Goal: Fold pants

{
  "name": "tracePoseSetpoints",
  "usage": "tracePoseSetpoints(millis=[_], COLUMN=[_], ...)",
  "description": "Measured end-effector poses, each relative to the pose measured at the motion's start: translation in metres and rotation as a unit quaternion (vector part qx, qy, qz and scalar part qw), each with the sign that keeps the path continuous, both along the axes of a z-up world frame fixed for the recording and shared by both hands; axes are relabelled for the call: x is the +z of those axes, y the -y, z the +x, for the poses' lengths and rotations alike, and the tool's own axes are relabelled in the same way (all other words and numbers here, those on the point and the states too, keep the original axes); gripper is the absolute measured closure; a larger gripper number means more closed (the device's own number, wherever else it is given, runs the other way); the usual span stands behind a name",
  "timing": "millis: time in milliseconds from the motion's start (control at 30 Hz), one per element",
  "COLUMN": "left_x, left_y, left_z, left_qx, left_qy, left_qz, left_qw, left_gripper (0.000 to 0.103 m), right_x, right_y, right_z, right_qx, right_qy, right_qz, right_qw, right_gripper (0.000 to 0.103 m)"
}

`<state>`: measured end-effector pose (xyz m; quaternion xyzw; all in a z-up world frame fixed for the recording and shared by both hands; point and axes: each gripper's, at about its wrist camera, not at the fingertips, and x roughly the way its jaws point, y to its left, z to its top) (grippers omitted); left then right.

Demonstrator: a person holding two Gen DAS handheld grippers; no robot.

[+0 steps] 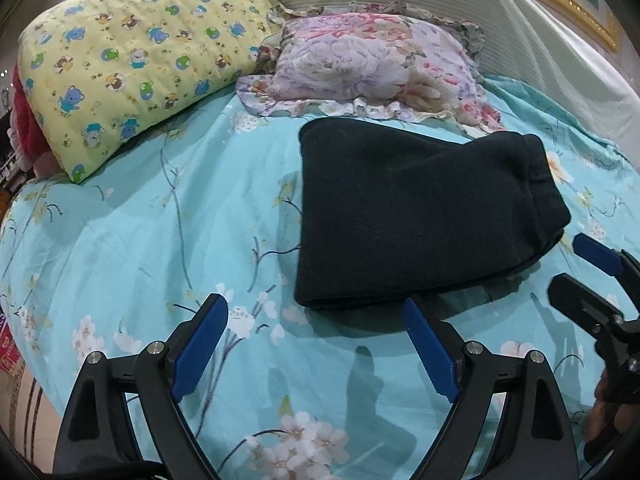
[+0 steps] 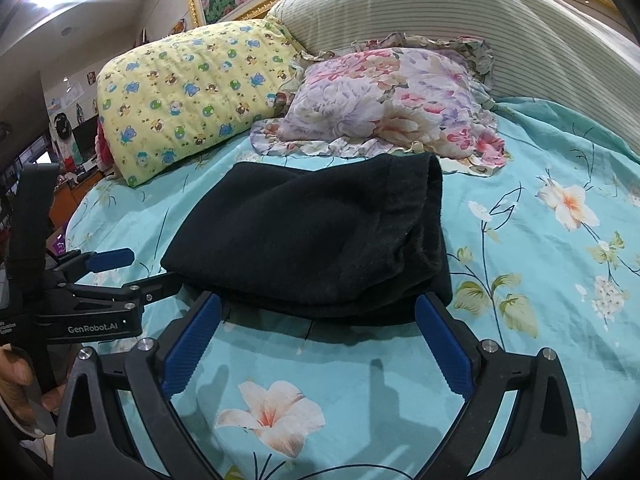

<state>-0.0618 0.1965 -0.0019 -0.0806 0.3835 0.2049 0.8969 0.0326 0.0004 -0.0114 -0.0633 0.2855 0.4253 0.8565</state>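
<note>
The black pants (image 1: 420, 216) lie folded into a thick bundle on the turquoise flowered bedsheet (image 1: 160, 240), just below the pillows. In the left wrist view my left gripper (image 1: 312, 306) is open, its blue pads spread wide at the bundle's near left corner, gripping nothing. My right gripper (image 1: 572, 268) shows at the right edge, beside the bundle's lower right corner. In the right wrist view the pants (image 2: 312, 232) fill the centre. My right gripper (image 2: 318, 300) stands open with its fingertips at the bundle's near edge, pads off the cloth. My left gripper (image 2: 148, 270) is at the left, near the bundle's corner.
A yellow bear-print pillow (image 1: 132, 60) and a ruffled floral pillow (image 1: 376, 64) lie behind the pants. A striped headboard cushion (image 2: 440, 8) rises at the back. The bed's edge drops off at the left (image 1: 16, 320). A person's fingers (image 2: 16, 372) hold the left gripper's handle.
</note>
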Motion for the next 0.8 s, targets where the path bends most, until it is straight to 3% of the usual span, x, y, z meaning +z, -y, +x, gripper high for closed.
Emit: tracePoseSetpoints(millis=[800], left_x=[-0.013], left_y=[0.01], left_z=[0.005], left_qx=[-0.012], left_qy=[-0.002], left_qz=[0.003], left_qw=[0.9999], left_gripper=[0.013], right_x=[-0.02], right_y=[0.005], right_z=[0.007], right_qx=[-0.008], right_qy=[-0.016], right_qz=[-0.003], right_qw=[1.0], right_gripper=[0.005])
